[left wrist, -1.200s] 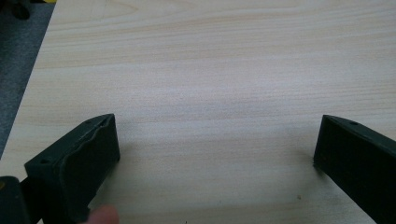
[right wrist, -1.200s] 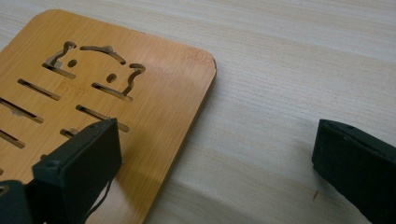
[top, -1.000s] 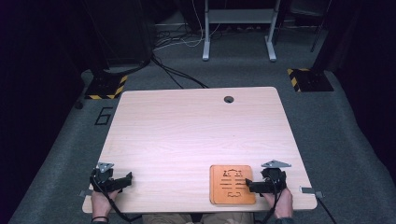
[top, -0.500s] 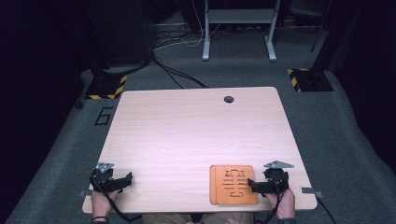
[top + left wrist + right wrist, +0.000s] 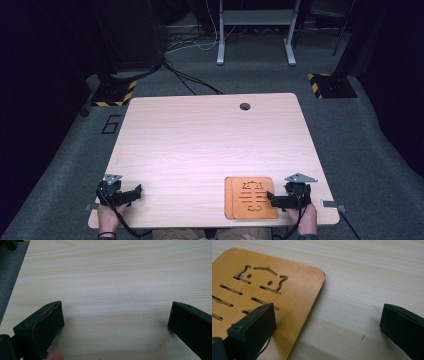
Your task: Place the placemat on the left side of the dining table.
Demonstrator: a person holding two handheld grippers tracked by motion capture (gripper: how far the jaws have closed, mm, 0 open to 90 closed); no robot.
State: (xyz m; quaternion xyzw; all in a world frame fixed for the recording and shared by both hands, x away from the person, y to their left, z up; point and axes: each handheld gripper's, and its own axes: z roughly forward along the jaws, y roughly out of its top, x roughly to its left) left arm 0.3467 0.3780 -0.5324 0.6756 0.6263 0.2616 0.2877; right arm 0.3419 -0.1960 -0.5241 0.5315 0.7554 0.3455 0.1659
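Observation:
An orange wooden board (image 5: 250, 197) with cut-out slots lies flat near the table's front edge, right of centre. My right gripper (image 5: 274, 199) sits at the board's right edge, pointing left. In the right gripper view the gripper (image 5: 327, 322) is open: its left jaw hangs over the board (image 5: 294, 290) and its right jaw over bare tabletop. My left gripper (image 5: 131, 194) rests at the front left corner, far from the board. The left gripper view has this gripper (image 5: 115, 320) open over plain wood, with a fingertip (image 5: 56, 355) at the bottom.
The pale wooden table (image 5: 200, 145) has a cable hole (image 5: 245, 106) near its far edge. Beyond it are grey carpet, cables, a metal desk frame (image 5: 255, 17) and two hazard-striped bases (image 5: 112, 95) (image 5: 330, 82).
My right gripper has edged slightly toward the near right. The board and the left gripper have not moved.

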